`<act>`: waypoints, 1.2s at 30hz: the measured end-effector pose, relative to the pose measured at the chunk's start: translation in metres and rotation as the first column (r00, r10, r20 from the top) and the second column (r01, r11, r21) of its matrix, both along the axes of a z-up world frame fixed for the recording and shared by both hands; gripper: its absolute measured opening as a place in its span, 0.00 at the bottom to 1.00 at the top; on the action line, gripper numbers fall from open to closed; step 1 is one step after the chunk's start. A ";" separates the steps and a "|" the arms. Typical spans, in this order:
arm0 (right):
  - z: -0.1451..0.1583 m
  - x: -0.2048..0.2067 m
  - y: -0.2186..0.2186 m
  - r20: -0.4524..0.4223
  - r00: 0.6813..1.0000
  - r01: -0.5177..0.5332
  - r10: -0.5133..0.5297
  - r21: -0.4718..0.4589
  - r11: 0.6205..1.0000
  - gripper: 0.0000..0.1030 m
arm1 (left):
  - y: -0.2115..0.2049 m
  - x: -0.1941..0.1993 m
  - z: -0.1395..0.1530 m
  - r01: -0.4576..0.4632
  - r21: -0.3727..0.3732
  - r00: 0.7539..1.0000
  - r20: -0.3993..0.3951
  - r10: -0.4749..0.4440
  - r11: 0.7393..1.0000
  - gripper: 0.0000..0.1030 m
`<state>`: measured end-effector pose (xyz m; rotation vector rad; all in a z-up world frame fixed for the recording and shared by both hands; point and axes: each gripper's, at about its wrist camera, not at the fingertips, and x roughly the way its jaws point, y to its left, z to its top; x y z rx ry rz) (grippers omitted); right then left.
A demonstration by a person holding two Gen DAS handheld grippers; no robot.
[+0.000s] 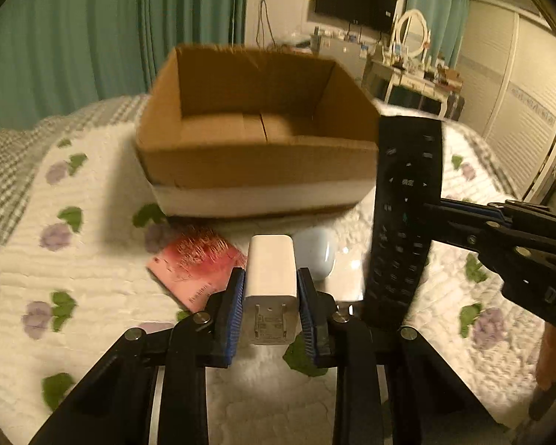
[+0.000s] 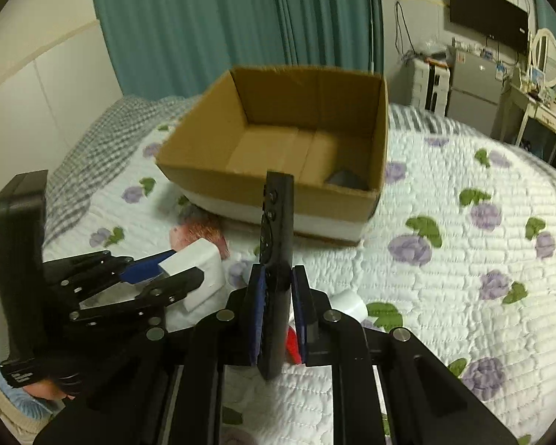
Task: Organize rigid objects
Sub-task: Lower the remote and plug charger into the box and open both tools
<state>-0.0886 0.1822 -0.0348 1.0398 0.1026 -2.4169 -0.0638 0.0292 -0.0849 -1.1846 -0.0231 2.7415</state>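
Observation:
My left gripper (image 1: 270,293) is shut on a white wall charger (image 1: 271,274), prongs toward the camera, held above the bed in front of an open cardboard box (image 1: 255,155). My right gripper (image 2: 278,285) is shut on a black remote control (image 2: 276,222), held upright and edge-on, short of the box (image 2: 278,181). In the left wrist view the remote (image 1: 404,215) stands at the right with the right gripper's fingers (image 1: 463,215) on it. In the right wrist view the left gripper (image 2: 166,267) holds the charger (image 2: 200,270) at the left. A dark object (image 2: 344,180) lies in the box's near right corner.
A pink card (image 1: 196,267) and a pale blue case (image 1: 317,256) lie on the floral quilt (image 1: 92,289) before the box. A white and red item (image 2: 348,304) lies under the right gripper. Teal curtains (image 2: 241,18), a dresser and a TV stand behind.

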 end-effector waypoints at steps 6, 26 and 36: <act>0.051 -0.006 0.000 -0.092 0.996 0.012 -0.015 -0.037 0.999 0.13 | 0.003 -0.002 0.051 0.000 -0.018 0.995 -0.098 -0.001 1.000 0.27; 0.090 -0.103 -0.029 -0.186 0.982 -0.016 0.018 0.013 1.000 0.13 | -0.020 -0.149 0.070 -0.056 -0.077 0.990 -0.130 0.046 0.995 0.27; 0.063 -0.121 -0.033 -0.136 0.990 -0.026 0.029 0.020 0.999 0.13 | -0.020 -0.154 0.055 -0.076 -0.055 0.986 -0.152 0.066 0.996 0.62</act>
